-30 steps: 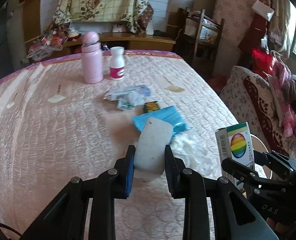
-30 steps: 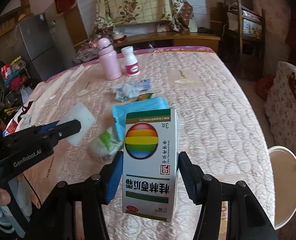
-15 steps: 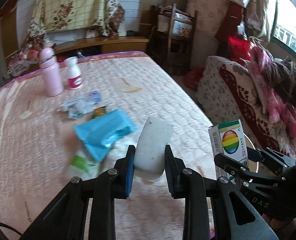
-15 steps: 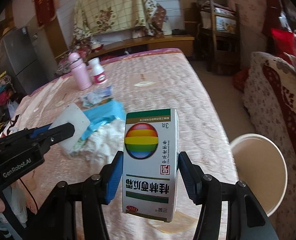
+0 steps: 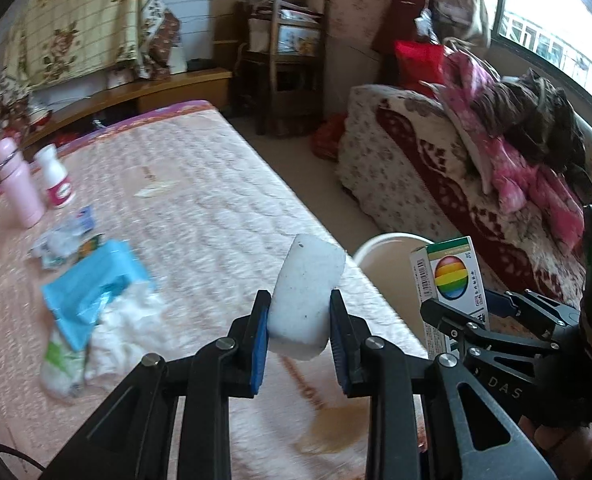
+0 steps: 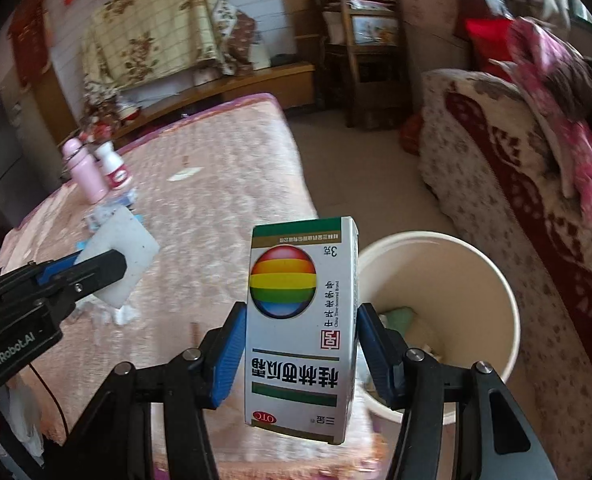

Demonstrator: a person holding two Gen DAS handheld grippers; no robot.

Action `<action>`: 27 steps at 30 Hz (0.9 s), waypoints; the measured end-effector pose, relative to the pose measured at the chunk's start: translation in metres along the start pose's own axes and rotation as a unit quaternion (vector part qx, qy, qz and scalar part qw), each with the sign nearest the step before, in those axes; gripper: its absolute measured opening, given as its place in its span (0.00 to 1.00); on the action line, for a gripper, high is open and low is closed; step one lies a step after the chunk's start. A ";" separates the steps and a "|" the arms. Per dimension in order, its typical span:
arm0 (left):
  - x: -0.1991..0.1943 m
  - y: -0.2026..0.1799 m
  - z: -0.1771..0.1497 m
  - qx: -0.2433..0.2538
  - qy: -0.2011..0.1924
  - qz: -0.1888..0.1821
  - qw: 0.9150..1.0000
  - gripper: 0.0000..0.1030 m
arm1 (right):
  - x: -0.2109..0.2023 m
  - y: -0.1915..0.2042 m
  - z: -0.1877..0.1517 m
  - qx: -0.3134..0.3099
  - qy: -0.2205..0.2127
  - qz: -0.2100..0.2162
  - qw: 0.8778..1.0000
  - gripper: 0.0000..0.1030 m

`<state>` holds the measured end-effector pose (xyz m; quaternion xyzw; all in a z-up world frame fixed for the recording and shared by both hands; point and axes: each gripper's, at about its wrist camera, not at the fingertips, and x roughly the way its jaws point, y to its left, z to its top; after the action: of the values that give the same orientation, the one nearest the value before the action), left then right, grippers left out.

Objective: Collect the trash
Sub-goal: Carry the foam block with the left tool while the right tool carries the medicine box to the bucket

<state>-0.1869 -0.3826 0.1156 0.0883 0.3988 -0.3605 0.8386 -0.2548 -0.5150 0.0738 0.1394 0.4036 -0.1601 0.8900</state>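
Both wrist views downward; shared bed (image 5: 200,184)

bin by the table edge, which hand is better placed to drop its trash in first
Right, most likely. The right gripper holds the box right beside the bin rim, with the open mouth just past it. The left gripper holds its white block over the table, farther from the bin.

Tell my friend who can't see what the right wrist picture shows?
The right gripper holds a white medicine box with a rainbow ball, beside a cream bin. At left, the left gripper holds a white foam block over the pink table.
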 end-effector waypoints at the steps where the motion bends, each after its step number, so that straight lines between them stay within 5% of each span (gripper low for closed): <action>1: 0.002 -0.004 0.001 0.003 0.001 -0.003 1.000 0.28 | 0.000 -0.008 -0.001 0.006 0.001 -0.006 1.000 0.56; 14: 0.050 -0.064 0.015 0.026 0.025 -0.052 0.998 0.28 | 0.008 -0.086 -0.007 0.068 0.012 -0.047 0.996 0.56; 27: 0.087 -0.085 0.018 0.025 0.054 -0.074 0.995 0.28 | 0.028 -0.119 -0.009 0.094 0.025 -0.070 0.993 0.56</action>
<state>-0.1966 -0.4985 0.0760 0.0987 0.4403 -0.4260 0.7841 -0.2913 -0.6249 0.0324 0.1978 0.4176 -0.2562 0.8490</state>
